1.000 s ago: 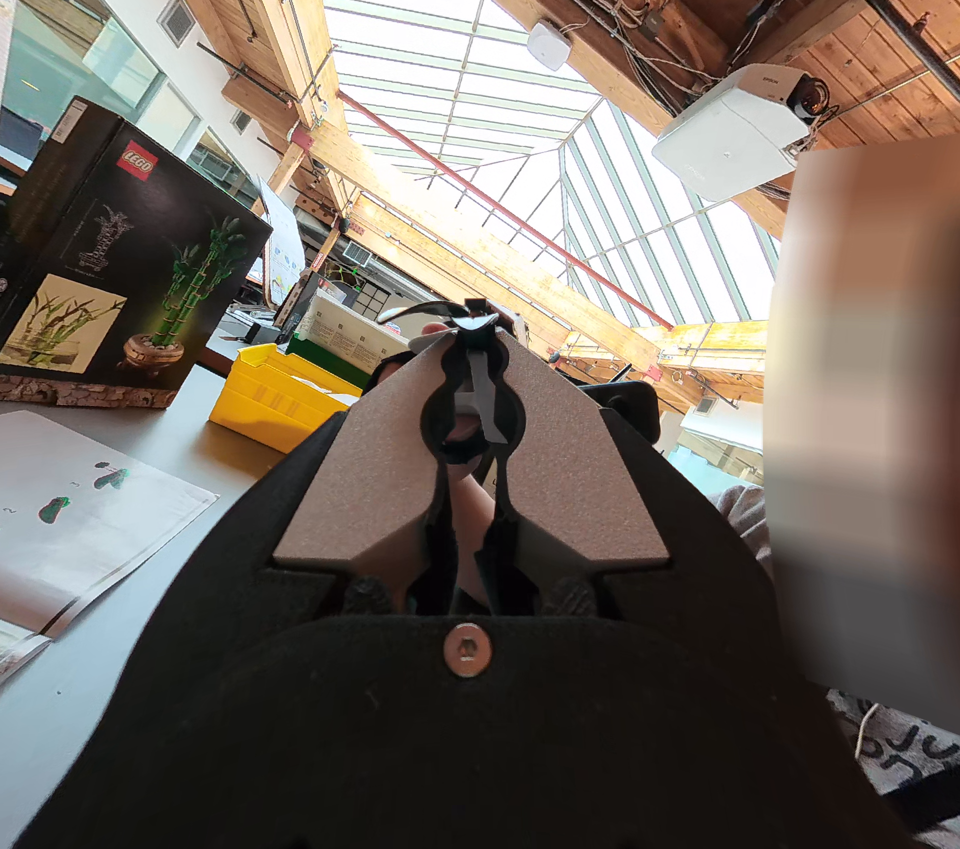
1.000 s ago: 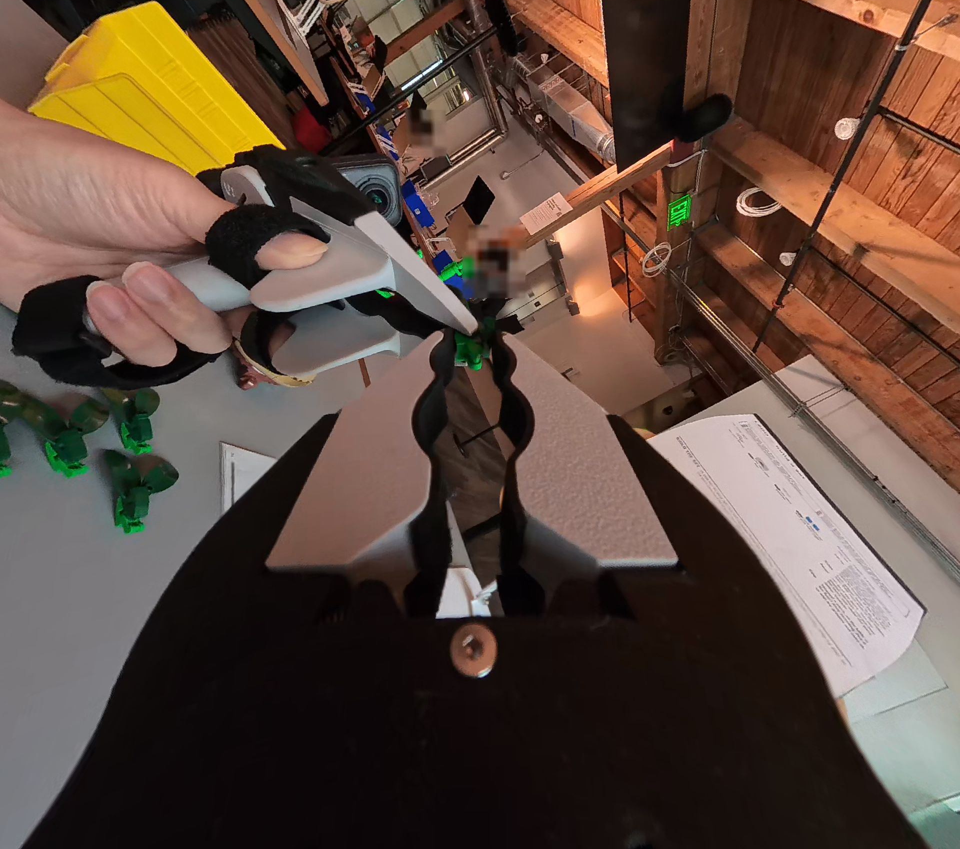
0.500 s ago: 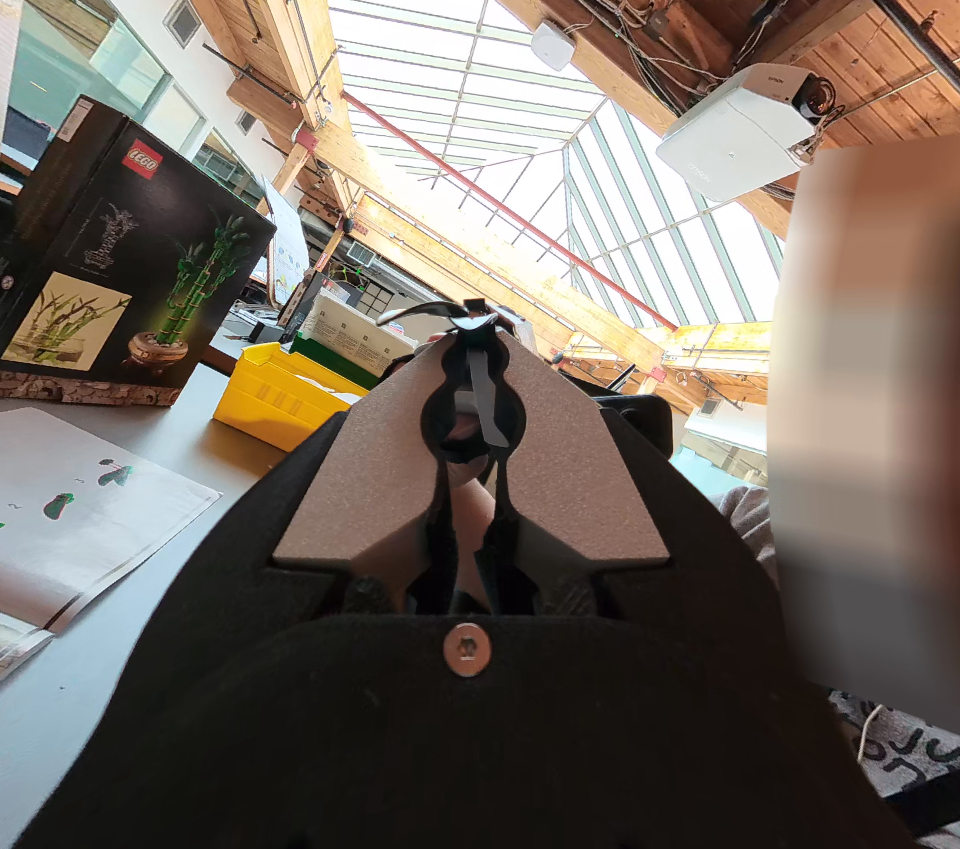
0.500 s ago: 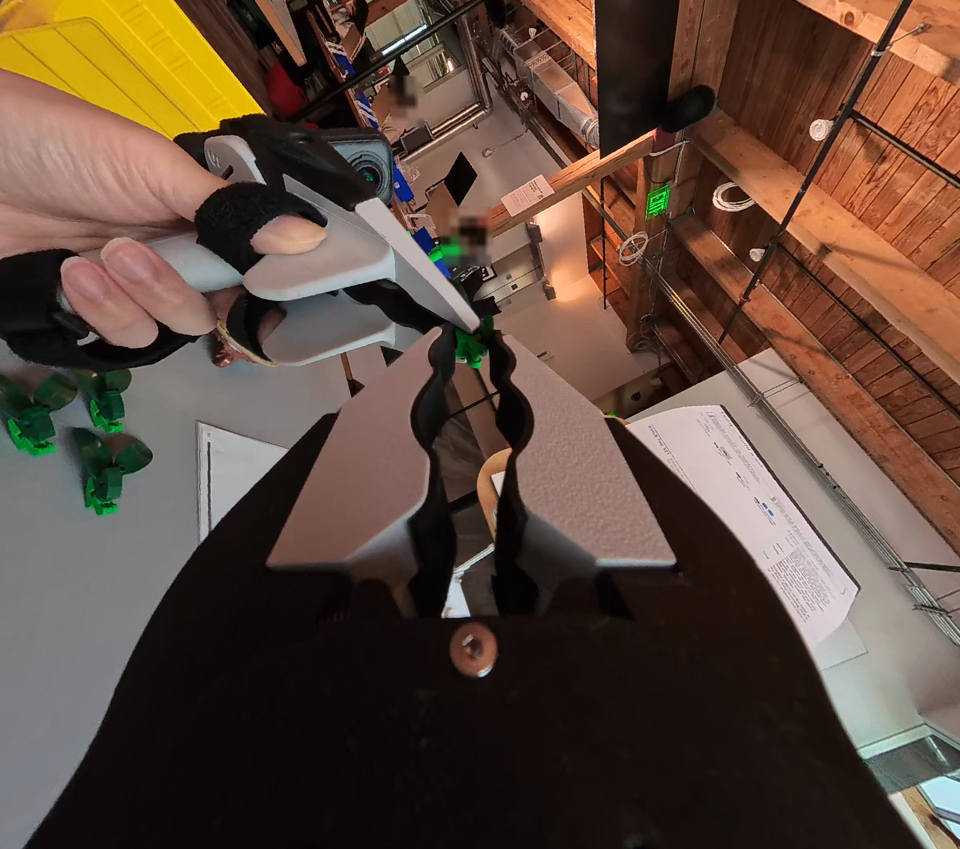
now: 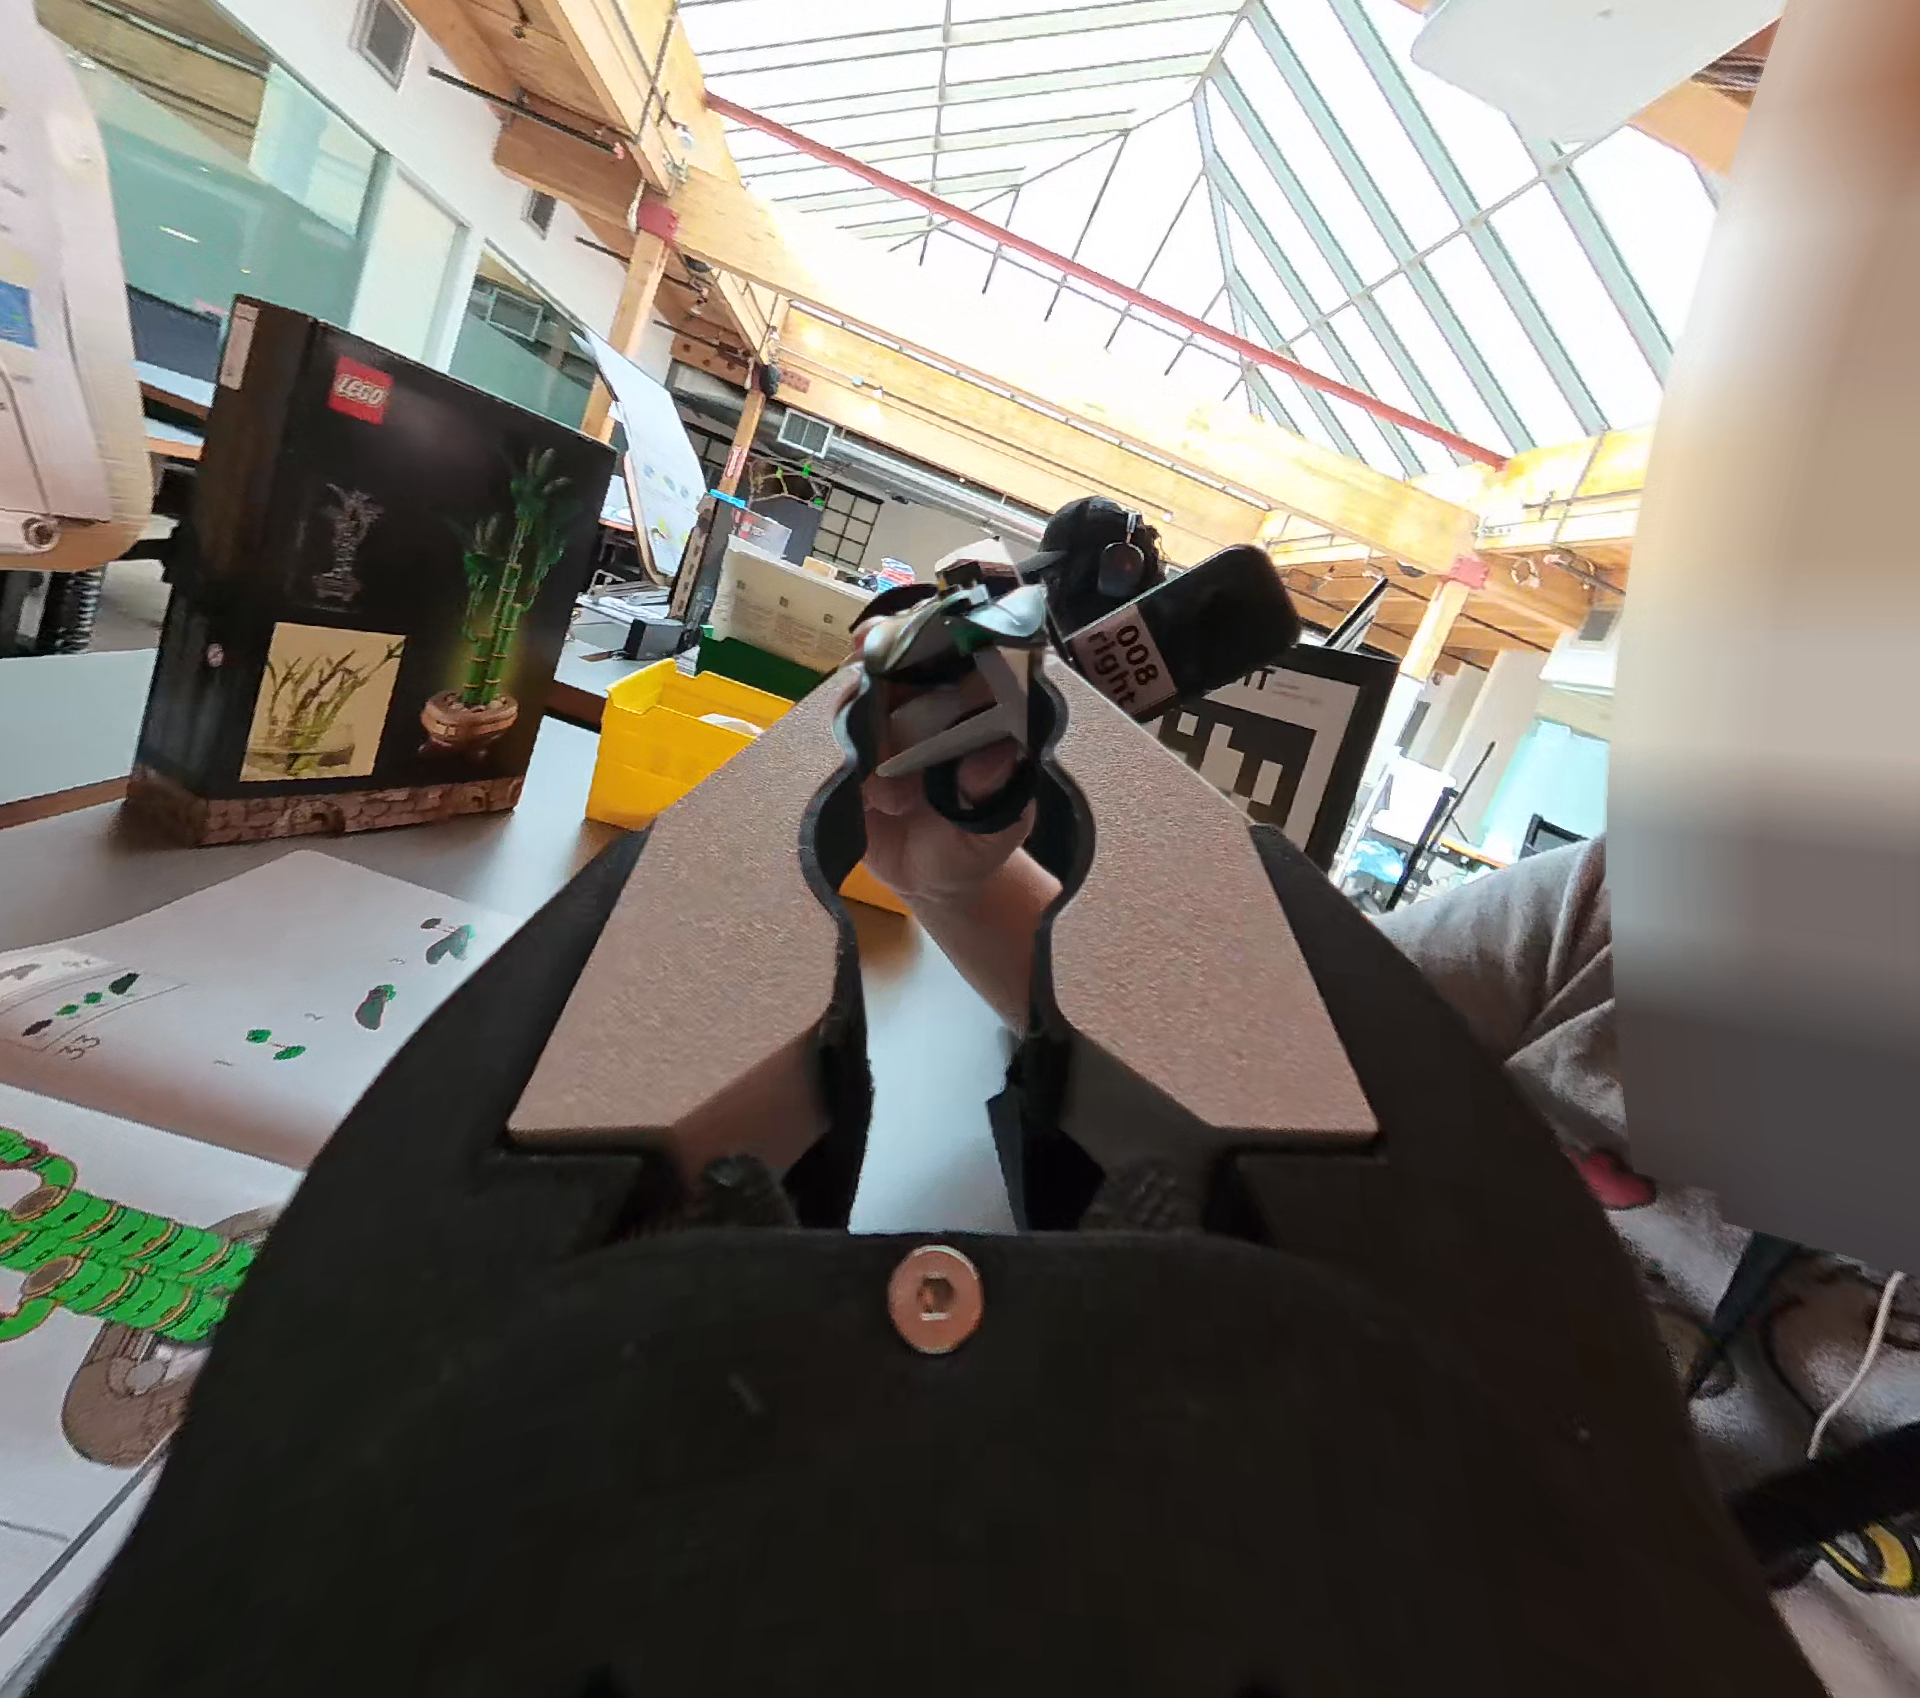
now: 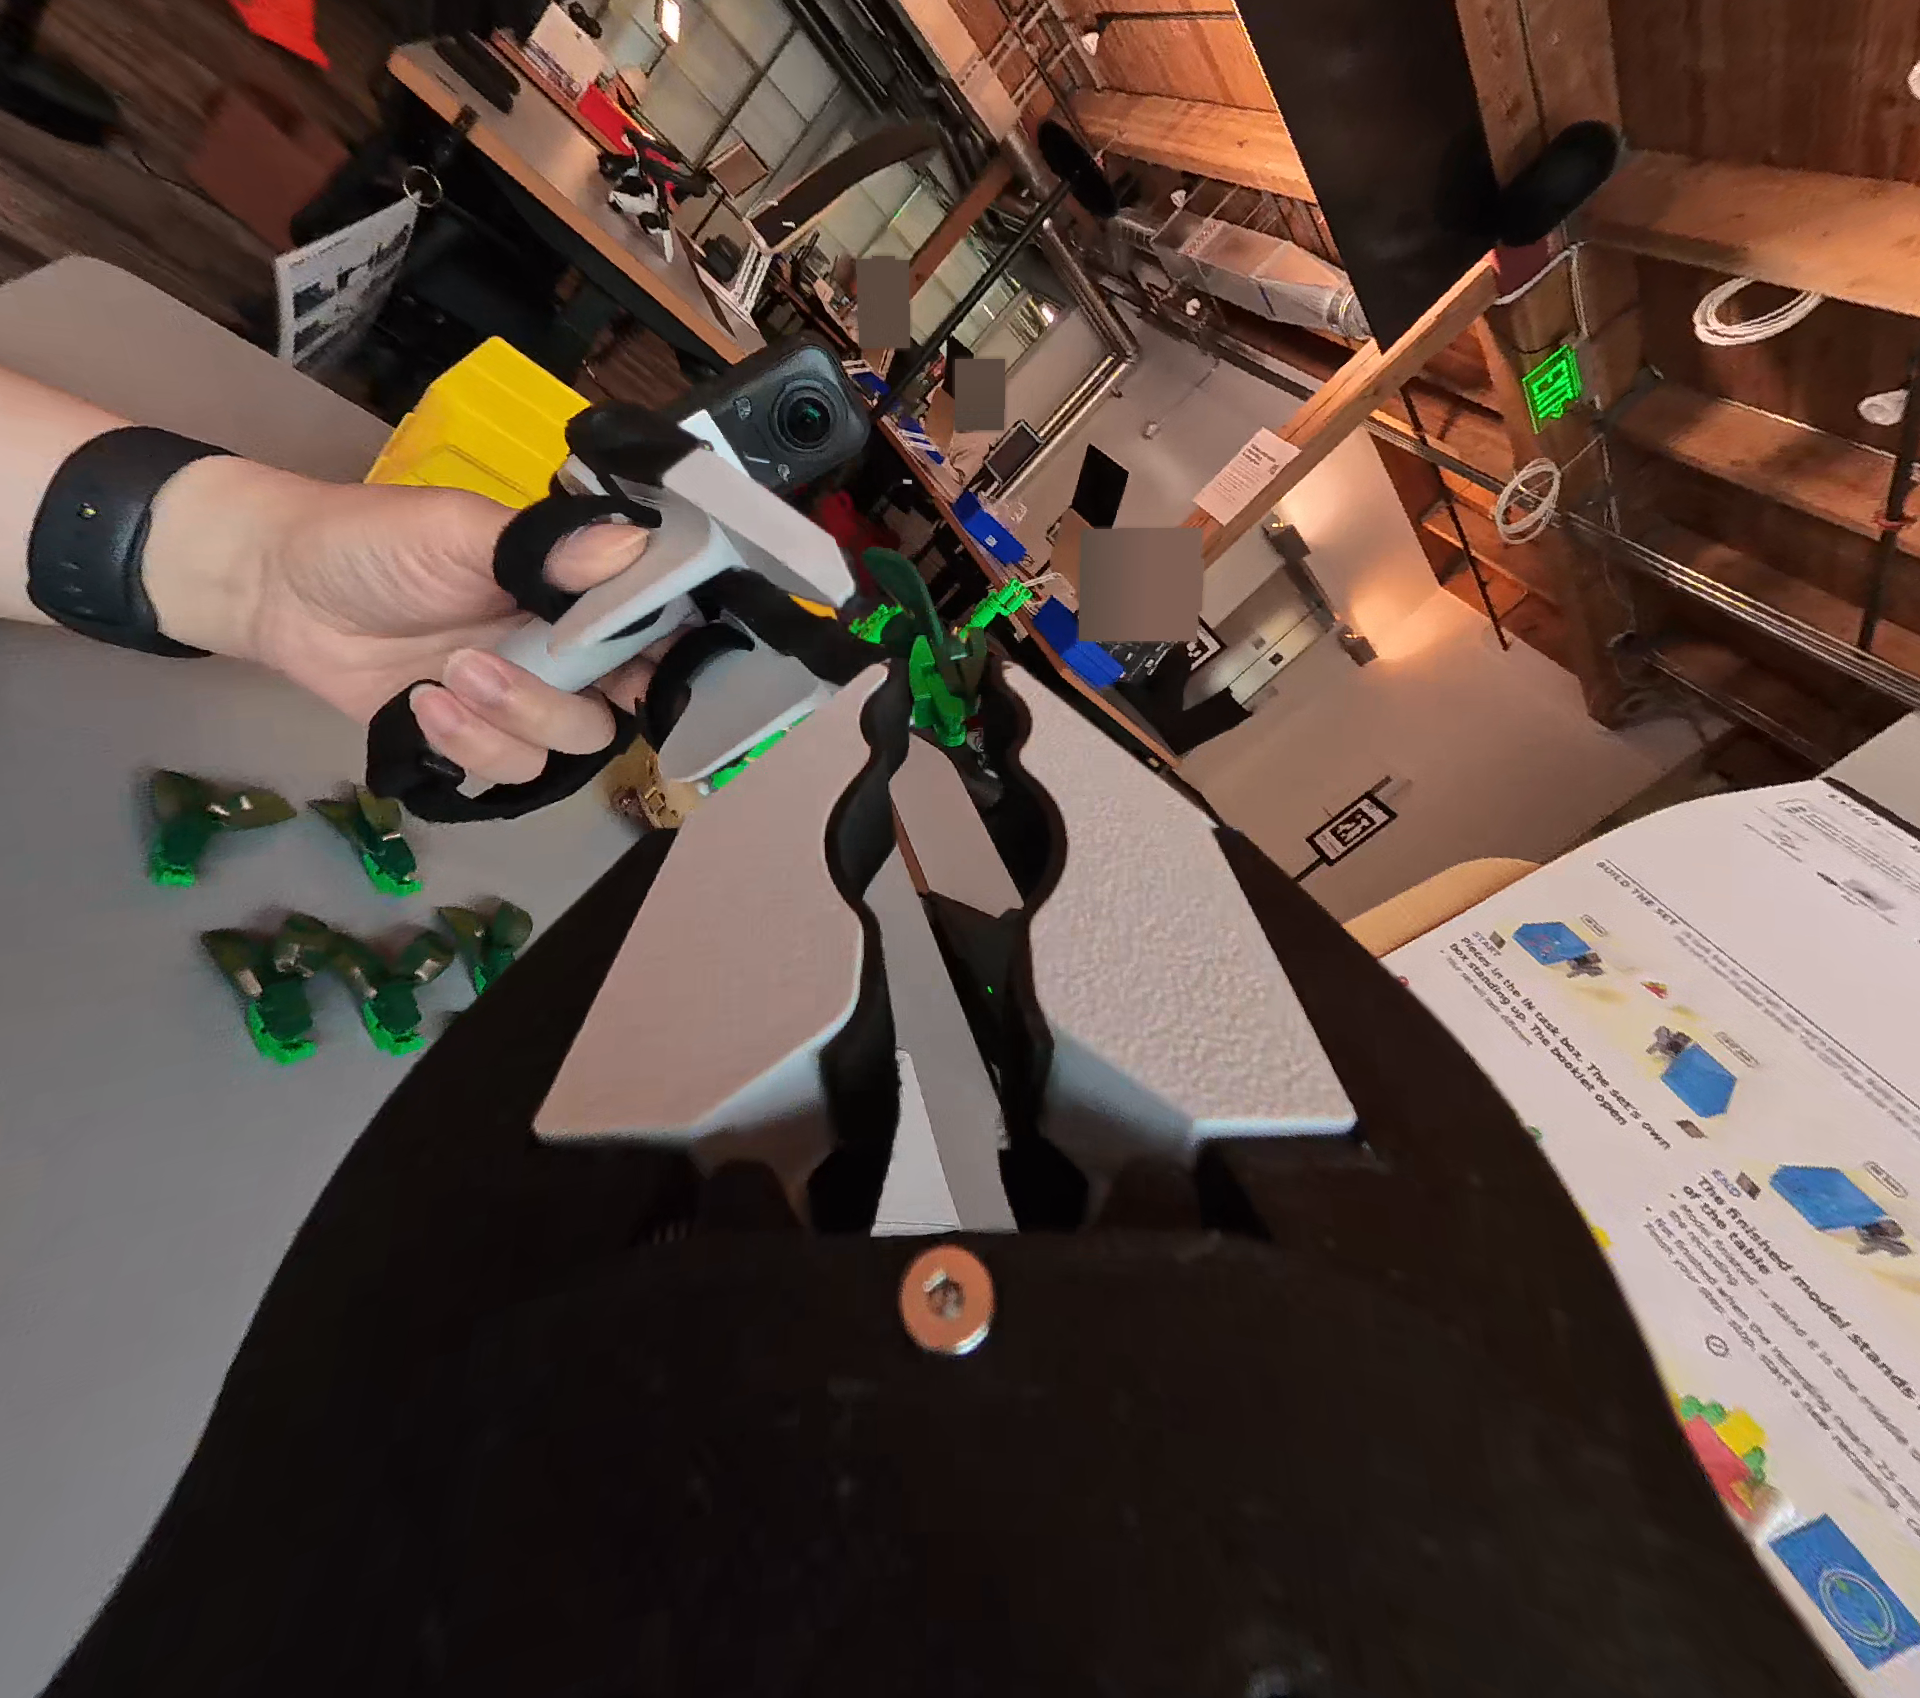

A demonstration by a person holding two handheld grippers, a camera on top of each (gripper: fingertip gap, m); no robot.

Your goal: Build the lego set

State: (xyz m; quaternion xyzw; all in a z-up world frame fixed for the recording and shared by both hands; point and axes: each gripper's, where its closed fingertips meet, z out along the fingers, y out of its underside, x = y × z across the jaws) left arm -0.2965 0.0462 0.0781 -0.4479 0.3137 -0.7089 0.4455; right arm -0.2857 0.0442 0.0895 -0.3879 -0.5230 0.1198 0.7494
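Holding a small green leaf cluster [image 6: 940, 672] up in the air between both tools right now; right hand-held gripper [image 6: 945, 692] is pinching its bright green stem at the very tips, dark leaves sticking out past them. Left hand-held gripper [image 6: 831, 651] comes in from the left with its tips touching the same cluster; from its own camera its fingers look parted, and past their tips sits the cluster [image 5: 961, 630] with the other tool behind it, so I can't tell if it's actually clamping anything.

My guess is this step is pressing a leaf onto the stem, or handing the piece over; to do it well, keep the right pinch firm and low on the stem, line the studs up square before pushing, and press straight rather than twisting, since such a tiny grip could pop out.

5 or so finished leaf clusters [image 6: 358, 973] lie on the grey surface [image 6: 156, 1233], below the left hand [image 6: 343, 599]; instruction booklet [image 5: 239, 973] lies open nearby, with a yellow bin [image 5: 675, 744] and the set box [image 5: 364, 578] further back.
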